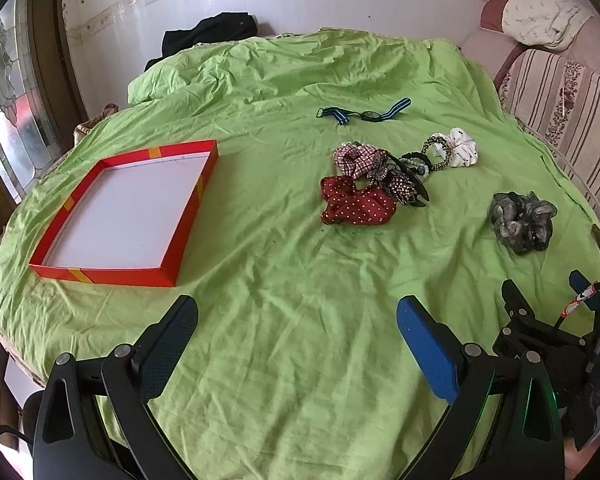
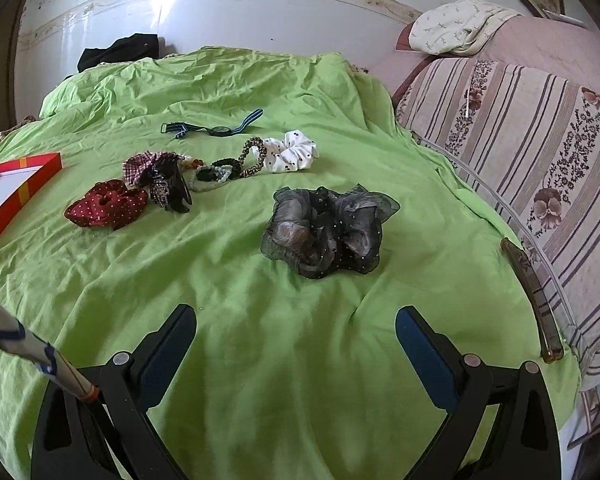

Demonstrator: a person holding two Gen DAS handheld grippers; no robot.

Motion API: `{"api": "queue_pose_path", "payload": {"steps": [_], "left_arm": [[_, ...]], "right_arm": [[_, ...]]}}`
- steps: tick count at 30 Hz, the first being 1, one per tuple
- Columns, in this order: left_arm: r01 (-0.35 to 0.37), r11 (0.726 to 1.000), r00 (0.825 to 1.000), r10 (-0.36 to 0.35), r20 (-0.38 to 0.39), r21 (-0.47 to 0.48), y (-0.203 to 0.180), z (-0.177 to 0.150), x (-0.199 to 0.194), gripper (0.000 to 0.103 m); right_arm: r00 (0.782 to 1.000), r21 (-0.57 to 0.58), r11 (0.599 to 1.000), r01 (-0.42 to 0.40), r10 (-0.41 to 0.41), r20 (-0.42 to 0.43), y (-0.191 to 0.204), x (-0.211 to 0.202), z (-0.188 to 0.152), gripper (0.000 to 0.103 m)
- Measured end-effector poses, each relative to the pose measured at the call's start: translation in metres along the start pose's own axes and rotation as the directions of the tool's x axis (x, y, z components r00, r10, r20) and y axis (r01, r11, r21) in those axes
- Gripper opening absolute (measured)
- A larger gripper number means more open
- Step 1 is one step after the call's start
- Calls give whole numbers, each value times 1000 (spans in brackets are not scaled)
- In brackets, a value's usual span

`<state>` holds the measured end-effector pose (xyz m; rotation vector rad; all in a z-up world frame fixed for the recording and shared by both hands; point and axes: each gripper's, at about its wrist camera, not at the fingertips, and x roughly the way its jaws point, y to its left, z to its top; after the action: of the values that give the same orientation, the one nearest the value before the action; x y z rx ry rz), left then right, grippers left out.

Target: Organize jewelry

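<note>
Left gripper (image 1: 296,334): fingers spread wide, nothing between them, hovering over bare wrinkled lime-green bedsheet (image 1: 292,280). Right gripper (image 2: 296,340): likewise spread wide and holding nothing, over the same sheet.

Shallow rectangular red cardboard tray with white floor (image 1: 100,272): lies flat on the sheet's left part, near that edge, holding nothing. A broad strip of sheet separates it from the accessories.

Central cluster, items touching or overlapping: dark red white-dotted fabric scrunchie (image 1: 356,202), red-and-white checked scrunchie (image 1: 352,158), black hair claw clip (image 1: 414,186), dark beaded hair ties (image 1: 414,160), leopard-pattern spiral hair tie (image 1: 438,152), white scrunchie with black dots (image 1: 460,146).

Blue-and-black striped strap watch (image 1: 370,114) lies apart, beyond the cluster.

Grey-black sheer organza scrunchie (image 2: 324,234) sits alone, straight ahead of the right gripper, open sheet on all sides.

Long brown translucent hair clip (image 2: 534,300) lies along the sheet's right edge, beside the striped floral sofa (image 2: 540,140).
</note>
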<state>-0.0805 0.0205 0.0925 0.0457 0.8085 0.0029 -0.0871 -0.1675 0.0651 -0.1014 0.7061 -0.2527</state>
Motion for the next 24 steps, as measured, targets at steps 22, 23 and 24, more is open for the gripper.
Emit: {"api": "queue_pose_path", "payload": {"steps": [22,23,24], "left_arm": [[31,999,999,-32,-44,-14,-2,-3,9,99],[31,999,999,-32,-44,-15,-2,-3,9,99],[31,999,998,-32,-45,-16,-2,-3,9,99]], "right_arm": [[1000,-6,1000,-2,1,-7,1,1,-2,102],[1000,-6,1000,-1,1,-7,1,1,-2,102],[1000,-6,1000,-1,1,-7,1,1,-2,102]]}}
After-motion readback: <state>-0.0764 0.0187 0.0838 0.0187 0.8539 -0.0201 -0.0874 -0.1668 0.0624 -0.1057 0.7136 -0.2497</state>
